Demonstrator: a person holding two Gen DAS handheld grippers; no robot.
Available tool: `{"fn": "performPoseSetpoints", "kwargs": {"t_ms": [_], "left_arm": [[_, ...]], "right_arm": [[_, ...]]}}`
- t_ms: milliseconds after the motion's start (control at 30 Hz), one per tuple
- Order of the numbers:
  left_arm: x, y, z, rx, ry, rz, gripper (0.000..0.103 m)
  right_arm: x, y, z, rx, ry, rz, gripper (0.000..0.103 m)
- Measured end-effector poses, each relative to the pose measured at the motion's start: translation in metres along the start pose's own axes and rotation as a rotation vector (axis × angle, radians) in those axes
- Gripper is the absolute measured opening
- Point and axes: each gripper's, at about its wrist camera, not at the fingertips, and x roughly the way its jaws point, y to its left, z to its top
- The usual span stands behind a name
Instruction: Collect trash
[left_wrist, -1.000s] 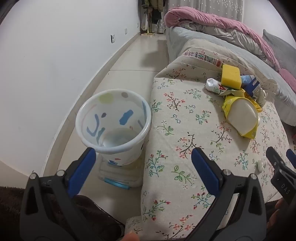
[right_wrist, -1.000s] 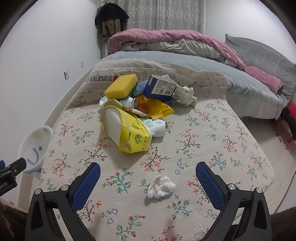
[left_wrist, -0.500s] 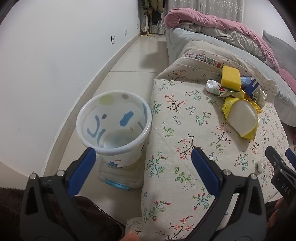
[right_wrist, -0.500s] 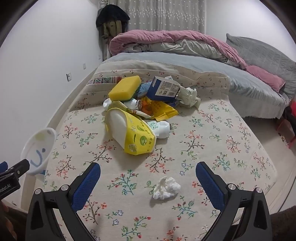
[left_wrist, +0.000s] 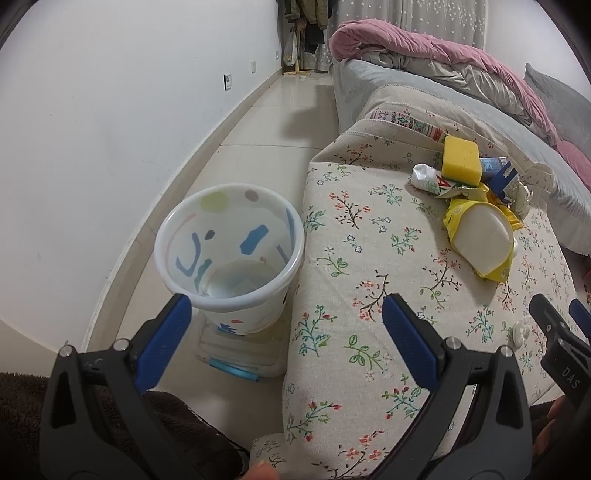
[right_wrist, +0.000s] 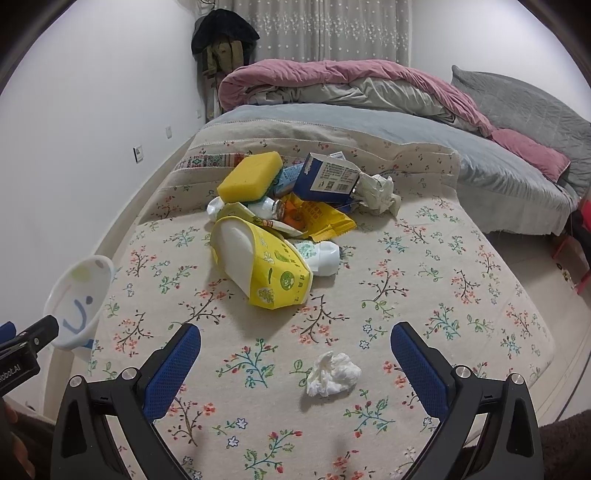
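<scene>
Both grippers' fingers (right_wrist: 173, 373) spread wide, holding nothing.

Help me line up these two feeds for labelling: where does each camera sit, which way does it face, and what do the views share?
Left wrist: rides the left tongs, faces the bin on the floor beside the floral cover; own blue-padded fingers, open, and the right tongs at the right edge.
Right wrist: rides the right tongs, faces across the cover to the trash pile; own open fingers, the left tongs' tip at left.
Shared: bin, yellow sponge, yellow packet, crumpled tissue.
</scene>
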Motion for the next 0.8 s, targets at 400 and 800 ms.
{"fn": "performPoseSetpoints", "kwargs": {"t_ms": [400,800], "left_arm": [[-0.0024,0.0017,0.0002,-0.01,-0.01,0.0,0.102],[-0.0023,0.0017,-0.0002,-0.012,-0.012,0.0,0.102]], "right_arm": [[-0.002,-0.0001,0.0004,0.001,-0.003,0.001,0.103],[-0.0027,0.001,0.0005,0.002,-0.002,0.002,0.103]]}}
